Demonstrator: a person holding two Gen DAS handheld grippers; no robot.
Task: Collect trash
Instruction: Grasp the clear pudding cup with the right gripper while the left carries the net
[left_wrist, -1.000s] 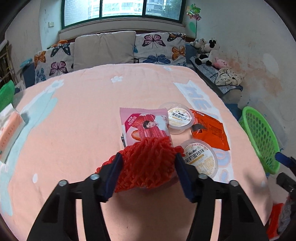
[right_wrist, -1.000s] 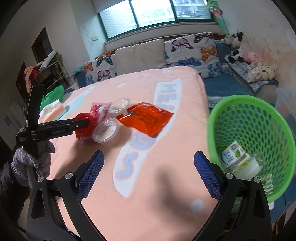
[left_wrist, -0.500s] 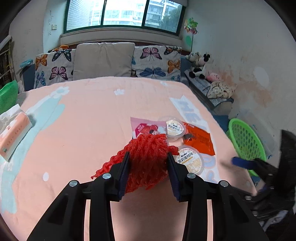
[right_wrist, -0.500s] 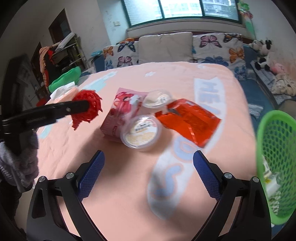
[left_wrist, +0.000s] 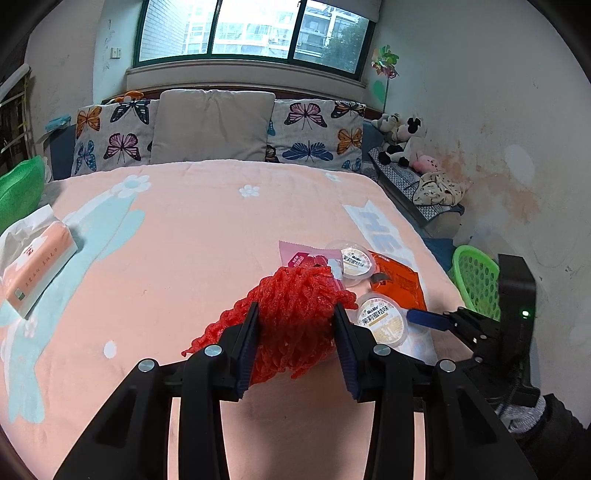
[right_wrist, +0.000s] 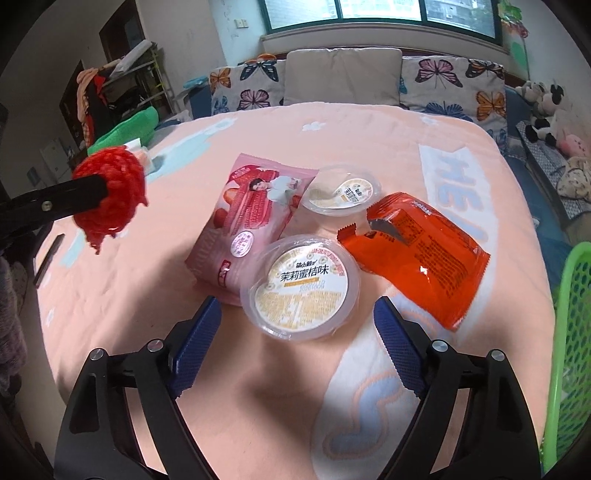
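Here the left gripper (left_wrist: 297, 325) is clamped on a red foam net (left_wrist: 291, 314), held clear above the peach blanket (left_wrist: 184, 240). The right gripper (right_wrist: 297, 330) is closing its jaws toward the near jelly cup (right_wrist: 301, 286), which lies between the pads, untouched. Beside it lie a pink wrapper (right_wrist: 255, 206), another cup (right_wrist: 341, 192) and an orange packet (right_wrist: 417, 251); the green basket (right_wrist: 569, 332) stands at the bed's right edge.

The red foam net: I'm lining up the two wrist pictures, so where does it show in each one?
Left wrist: the red foam net sits low in the centre, clamped between the left hand-held gripper.
Right wrist: the net is at the far left, lifted above the blanket.
Shared landmark: the nearer jelly cup, just right of the net in both.
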